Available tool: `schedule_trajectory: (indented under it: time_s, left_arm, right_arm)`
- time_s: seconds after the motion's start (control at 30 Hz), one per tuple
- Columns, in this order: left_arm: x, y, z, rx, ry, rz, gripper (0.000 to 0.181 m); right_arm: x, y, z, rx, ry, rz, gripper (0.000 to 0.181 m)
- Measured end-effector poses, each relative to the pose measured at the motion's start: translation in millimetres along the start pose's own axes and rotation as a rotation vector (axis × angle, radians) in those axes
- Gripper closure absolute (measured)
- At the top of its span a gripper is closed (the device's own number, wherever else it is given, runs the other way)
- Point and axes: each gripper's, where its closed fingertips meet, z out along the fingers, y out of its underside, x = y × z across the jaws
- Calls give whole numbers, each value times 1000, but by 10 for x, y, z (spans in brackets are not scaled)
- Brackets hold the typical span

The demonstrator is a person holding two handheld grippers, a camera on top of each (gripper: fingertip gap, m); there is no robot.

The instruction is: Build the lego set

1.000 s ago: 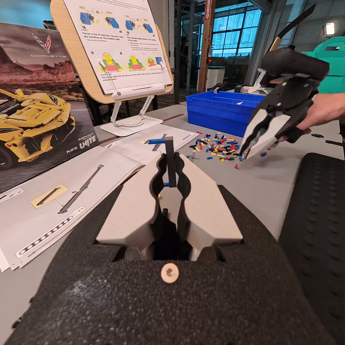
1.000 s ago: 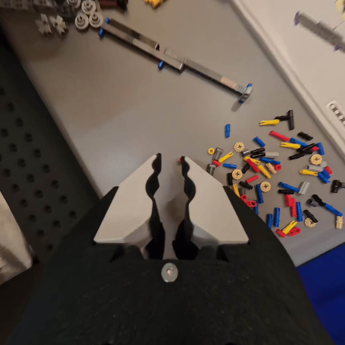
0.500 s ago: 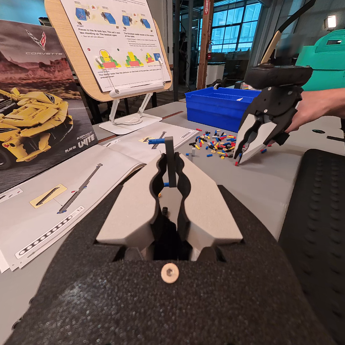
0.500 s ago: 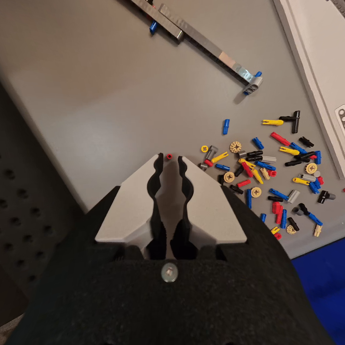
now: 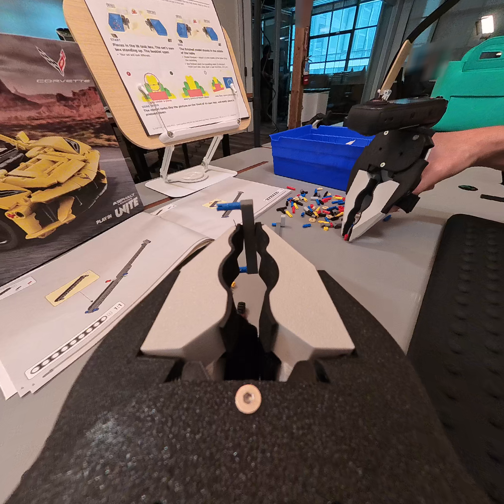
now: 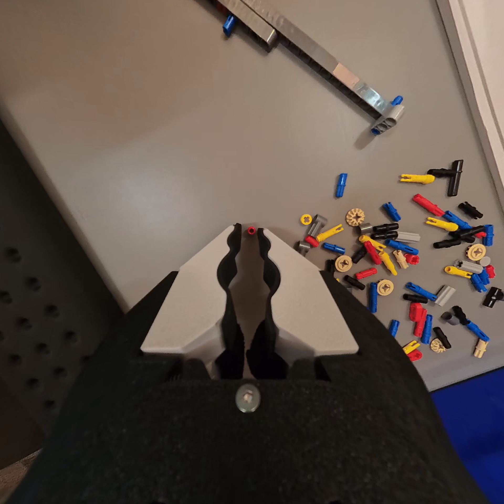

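Room: I see a workshop hall with tall blue-lit windows behind; on the smooth grey worktop (image 5: 362,272) stand a printed car-picture box front (image 5: 54,152), a wooden sheet stand on a white foot (image 5: 163,81), a blue plastic bin (image 5: 313,155) and an open white instruction booklet (image 5: 81,286), with a black perforated mat (image 5: 463,313) at my right. Held stock: long dark grey studless beam with blue pins (image 5: 249,240), upright, clamped edge-on in my left tongs (image 5: 248,231); I judge it light, stiff and hard, best gripped on its flat sides between the pins. Loose stock: scatter of small blue, red, yellow, black and tan plastic pins and gears (image 6: 409,259), lying beside the bin. Smallest item: one tiny red plastic bush (image 6: 251,230), set apart from the scatter, on the worktop between the tips of my right tongs (image 6: 247,229), which stand narrowly parted, touching nothing I can confirm. I judge it near weightless, slick and prone to skitter; take it across its round wall, squarely, with a gentle close.
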Motion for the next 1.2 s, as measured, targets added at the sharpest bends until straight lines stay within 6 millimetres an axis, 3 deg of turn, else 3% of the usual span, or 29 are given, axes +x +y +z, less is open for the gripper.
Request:
schedule_trajectory:
  time_s: [0.8,0.87,0.93,1.07,1.2]
  left_arm:
    - [10,11,9,-5,8,-12,174]
    - [21,9,11,-3,31,-50,175]
    - [22,-20,9,16,58,-116,175]
    - [-16,-85,1,61,115,-274,175]
    - [-51,-150,7,99,151,-378,175]
  right_arm:
    - [57,-19,-42,4,32,5,177]
    - [84,-262,-154,95,92,-17,177]
    - [42,-679,-334,249,170,-50,177]
    - [-299,-1486,-632,564,255,-85,177]
    - [-488,-1960,-718,772,292,-26,177]
